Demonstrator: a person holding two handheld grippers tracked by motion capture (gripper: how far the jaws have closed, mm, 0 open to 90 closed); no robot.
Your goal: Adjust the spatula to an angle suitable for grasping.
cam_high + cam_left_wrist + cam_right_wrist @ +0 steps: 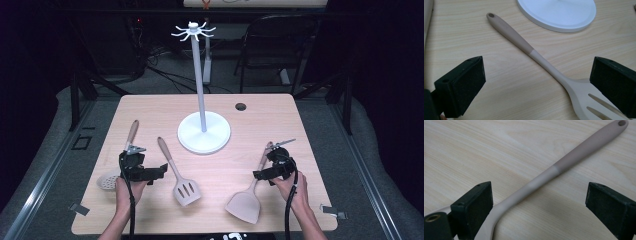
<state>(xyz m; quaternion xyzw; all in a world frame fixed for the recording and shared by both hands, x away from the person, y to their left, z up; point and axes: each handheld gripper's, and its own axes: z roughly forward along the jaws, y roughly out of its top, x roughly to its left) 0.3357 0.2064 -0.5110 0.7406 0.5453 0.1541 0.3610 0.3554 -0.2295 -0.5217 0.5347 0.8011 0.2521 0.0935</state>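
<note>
A pale slotted spatula (186, 190) with a tan handle lies left of the table's middle. My left gripper (159, 172) hovers just left of it, and its jaws stand wide open. In the left gripper view the left gripper (537, 72) straddles the slotted spatula (524, 45) without touching it. A solid pale turner (245, 205) lies at the right. My right gripper (260, 174) sits open over its handle. In the right gripper view the right gripper (540, 195) has the turner's handle (574, 155) running between the spread jaws, flat on the wood.
A white utensil stand (204, 132) with a tall pole and hooks on top rises at the table's centre; its base (559, 12) lies close ahead of the left gripper. A perforated skimmer (107, 181) lies at the far left. A cable hole (241, 106) sits behind the stand.
</note>
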